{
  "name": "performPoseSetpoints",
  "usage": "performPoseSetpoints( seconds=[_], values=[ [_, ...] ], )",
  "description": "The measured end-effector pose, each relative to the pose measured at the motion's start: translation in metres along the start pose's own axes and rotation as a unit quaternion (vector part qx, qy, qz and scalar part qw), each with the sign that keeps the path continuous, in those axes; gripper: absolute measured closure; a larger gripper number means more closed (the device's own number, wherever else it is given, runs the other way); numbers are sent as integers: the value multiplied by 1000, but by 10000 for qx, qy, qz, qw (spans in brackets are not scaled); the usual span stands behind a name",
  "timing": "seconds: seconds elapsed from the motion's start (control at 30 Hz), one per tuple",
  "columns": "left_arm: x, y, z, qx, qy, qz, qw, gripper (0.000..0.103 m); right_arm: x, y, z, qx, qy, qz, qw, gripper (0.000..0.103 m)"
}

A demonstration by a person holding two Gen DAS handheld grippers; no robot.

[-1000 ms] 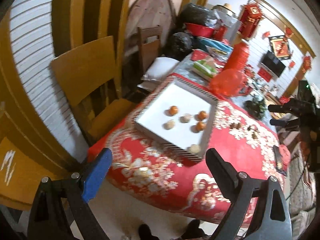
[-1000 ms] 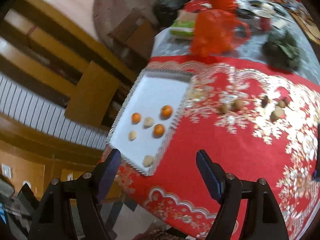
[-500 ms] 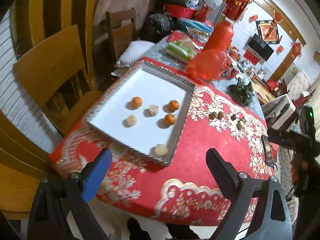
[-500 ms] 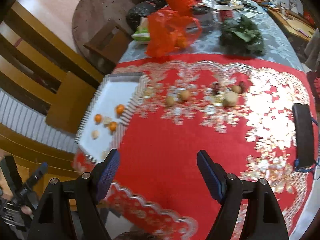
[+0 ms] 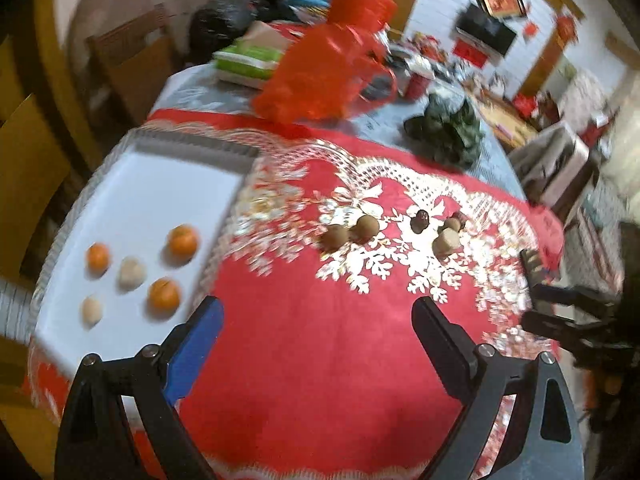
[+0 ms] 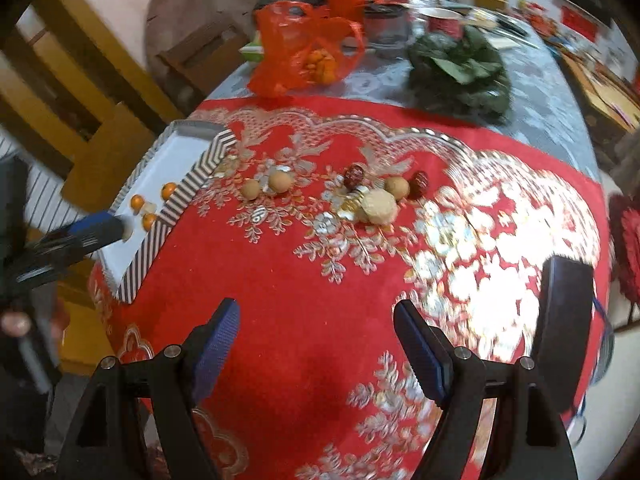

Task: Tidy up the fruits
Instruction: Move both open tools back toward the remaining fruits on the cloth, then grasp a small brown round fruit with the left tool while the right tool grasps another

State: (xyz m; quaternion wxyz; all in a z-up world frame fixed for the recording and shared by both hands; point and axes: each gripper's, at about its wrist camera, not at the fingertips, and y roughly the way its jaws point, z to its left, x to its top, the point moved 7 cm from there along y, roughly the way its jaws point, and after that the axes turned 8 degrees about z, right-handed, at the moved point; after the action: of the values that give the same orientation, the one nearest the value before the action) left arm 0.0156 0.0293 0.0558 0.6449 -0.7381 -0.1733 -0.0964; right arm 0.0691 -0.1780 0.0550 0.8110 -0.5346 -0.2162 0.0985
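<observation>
While both grippers are hanging over the near edge of the surface [image 6: 320,320] with nothing in them, this looks like the approach step: some fruit is sorted, some isn't.

The left hand-held gripper [image 5: 316,320] is spread wide and empty, and so is the right hand-held gripper [image 6: 316,328].

The white tray [image 5: 160,184] sits at about 9 o'clock in the left view, holding three small oranges [image 5: 183,241] and two pale round fruits [image 5: 131,273], all apart from each other.

The loose fruit is further out, around 12 o'clock: two tan longan-looking balls [image 6: 280,181] touching or nearly so, then a cluster of two dark red dates [image 6: 419,183], another tan ball and a bigger pale lump [image 6: 379,207].

My guess is the next move means reaching forward, lining the jaws up around one loose piece and closing gently. They're small, round and bunched, so they'll probably roll.
</observation>
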Motion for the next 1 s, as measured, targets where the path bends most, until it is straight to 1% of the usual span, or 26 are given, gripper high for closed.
performPoseSetpoints(
  seconds=[0.03,0.07,0.17,0.27,0.3,0.33,0.37,0.43,0.5,0.6,0.63,0.67,0.7,0.73,0.77,0.83,0.9,1.0],
  values=[
    [5,13,-3,83,4,74,9999,9,6,2,-1,5,-133,-64,9999,20],
    [9,21,-4,90,-32,127,9999,9,12,3,-2,17,-218,-112,9997,20],
    [25,49,-7,-126,-169,272,9994,9,27,14,-2,63,-283,-84,9995,20],
    [43,73,-2,-70,-42,300,9995,10,41,29,-1,181,-219,-30,9996,20],
    [46,79,-2,-113,-4,335,9994,14,45,34,-1,142,-212,-8,9997,20],
    [50,87,-3,-243,85,406,9988,20,49,38,1,72,-213,-9,9997,20],
    [53,93,-3,-326,187,454,9983,22,52,41,2,22,-188,-12,9998,20],
    [55,107,-3,-274,449,618,9967,32,58,45,3,7,-65,-53,10000,20],
    [56,117,-3,-323,579,719,9952,37,63,52,5,65,2,-65,10000,20],
    [57,122,-3,-439,594,745,9945,37,73,67,10,-24,-56,47,10000,23],
    [58,123,-4,-443,627,740,9943,40,74,70,11,-45,-97,63,9999,24],
    [58,123,-5,-432,673,729,9941,44,77,72,13,-63,-149,77,9998,26],
    [59,124,-6,-415,722,736,9938,61,80,76,16,-78,-212,101,9997,28],
    [59,127,-9,-449,771,783,9929,75,82,79,19,-97,-278,128,9995,33],
    [58,127,-11,-522,800,817,9921,81,85,82,21,-103,-333,157,9993,41],
    [57,127,-15,-442,952,784,9914,80,89,89,24,-54,-423,228,9988,48],
    [55,126,-15,-409,1016,774,9910,80,93,95,28,-54,-498,268,9984,49],
    [54,120,-10,-436,949,742,9918,81,100,104,34,-38,-587,278,9979,50]
  ],
)
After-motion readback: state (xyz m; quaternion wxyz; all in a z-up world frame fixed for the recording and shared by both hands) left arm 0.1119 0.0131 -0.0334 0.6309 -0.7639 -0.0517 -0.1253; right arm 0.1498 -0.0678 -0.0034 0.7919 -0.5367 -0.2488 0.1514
